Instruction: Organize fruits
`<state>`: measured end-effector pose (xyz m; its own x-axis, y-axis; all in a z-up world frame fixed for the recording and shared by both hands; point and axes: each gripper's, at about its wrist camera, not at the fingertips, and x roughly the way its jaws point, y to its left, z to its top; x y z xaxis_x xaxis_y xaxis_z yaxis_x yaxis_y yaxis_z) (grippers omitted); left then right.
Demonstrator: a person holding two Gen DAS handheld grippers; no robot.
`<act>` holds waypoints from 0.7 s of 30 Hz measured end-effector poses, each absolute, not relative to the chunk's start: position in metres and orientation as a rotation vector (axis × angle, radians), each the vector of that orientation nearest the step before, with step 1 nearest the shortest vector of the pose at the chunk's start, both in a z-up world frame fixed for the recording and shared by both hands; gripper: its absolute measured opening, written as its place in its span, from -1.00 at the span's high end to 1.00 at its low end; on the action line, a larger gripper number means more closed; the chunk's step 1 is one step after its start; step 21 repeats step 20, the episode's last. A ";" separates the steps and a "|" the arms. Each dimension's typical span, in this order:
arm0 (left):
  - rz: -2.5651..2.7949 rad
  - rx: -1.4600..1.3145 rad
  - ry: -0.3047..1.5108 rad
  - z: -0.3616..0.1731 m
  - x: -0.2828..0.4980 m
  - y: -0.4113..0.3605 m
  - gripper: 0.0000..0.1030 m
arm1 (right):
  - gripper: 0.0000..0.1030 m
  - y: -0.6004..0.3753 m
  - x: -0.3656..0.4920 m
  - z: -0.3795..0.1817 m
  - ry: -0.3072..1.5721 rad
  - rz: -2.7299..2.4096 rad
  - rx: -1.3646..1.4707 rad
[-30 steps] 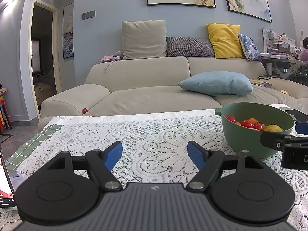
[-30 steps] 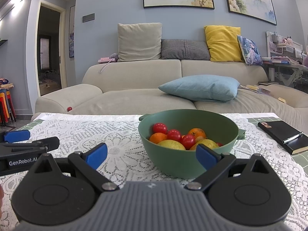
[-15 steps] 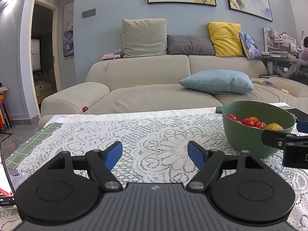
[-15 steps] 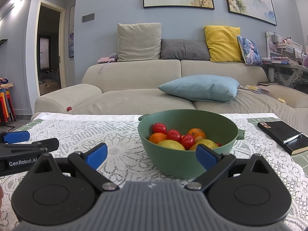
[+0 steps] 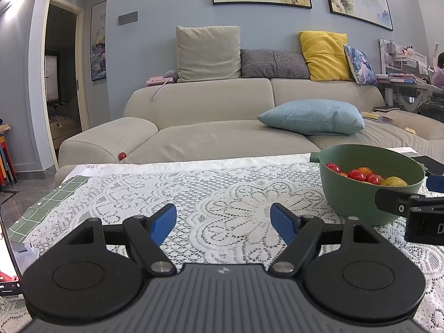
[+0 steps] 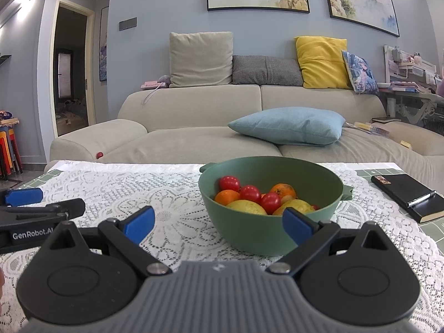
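Note:
A green bowl point(image 6: 230, 219) stands on the white lace tablecloth point(image 6: 172, 199). It holds cherry tomatoes point(image 6: 249, 193), oranges point(image 6: 283, 190) and yellow fruit point(image 6: 245, 206). In the left wrist view the bowl point(image 5: 349, 197) is at the right. My right gripper point(image 6: 219, 226) is open and empty, just in front of the bowl. My left gripper point(image 5: 223, 223) is open and empty over bare tablecloth, left of the bowl. One small red fruit point(image 5: 122, 155) lies on the sofa seat point(image 5: 211, 141) behind the table.
A black notebook with a pen point(image 6: 408, 197) lies on the table at the right. A blue cushion point(image 6: 288, 126) lies on the sofa. A doorway point(image 5: 62, 83) is at the far left, a cluttered desk point(image 5: 402, 80) at the far right.
Both grippers stay open. The left wrist view has shifted slightly, so the bowl sits a little higher in it. The right gripper has barely moved.

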<state>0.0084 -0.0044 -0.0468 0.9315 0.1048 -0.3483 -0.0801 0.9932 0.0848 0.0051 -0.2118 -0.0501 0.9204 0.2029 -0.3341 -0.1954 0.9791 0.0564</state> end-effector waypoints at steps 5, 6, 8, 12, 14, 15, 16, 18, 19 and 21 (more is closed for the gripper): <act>0.094 0.066 0.361 -0.048 0.007 -0.005 -0.75 | -0.85 -0.211 0.005 -0.049 0.347 0.203 0.021; 0.092 0.066 0.362 -0.048 0.007 -0.005 -0.75 | -0.85 -0.211 0.005 -0.049 0.348 0.203 0.020; 0.091 0.069 0.364 -0.048 0.007 -0.006 -0.75 | -0.85 -0.211 0.005 -0.050 0.351 0.202 0.020; 0.084 0.070 0.370 -0.048 0.009 -0.006 -0.75 | -0.85 -0.211 0.005 -0.050 0.354 0.201 0.021; 0.080 0.071 0.373 -0.048 0.009 -0.007 -0.75 | -0.85 -0.211 0.005 -0.050 0.355 0.202 0.020; 0.079 0.071 0.373 -0.048 0.008 -0.007 -0.75 | -0.85 -0.211 0.005 -0.050 0.356 0.202 0.019; 0.080 0.072 0.373 -0.048 0.008 -0.007 -0.75 | -0.85 -0.211 0.005 -0.050 0.357 0.202 0.018; 0.084 0.070 0.373 -0.048 0.008 -0.007 -0.75 | -0.85 -0.211 0.005 -0.050 0.359 0.203 0.018; 0.085 0.067 0.373 -0.048 0.008 -0.006 -0.75 | -0.85 -0.210 0.005 -0.050 0.359 0.202 0.018; 0.084 0.063 0.375 -0.048 0.008 -0.006 -0.75 | -0.85 -0.210 0.005 -0.051 0.361 0.202 0.017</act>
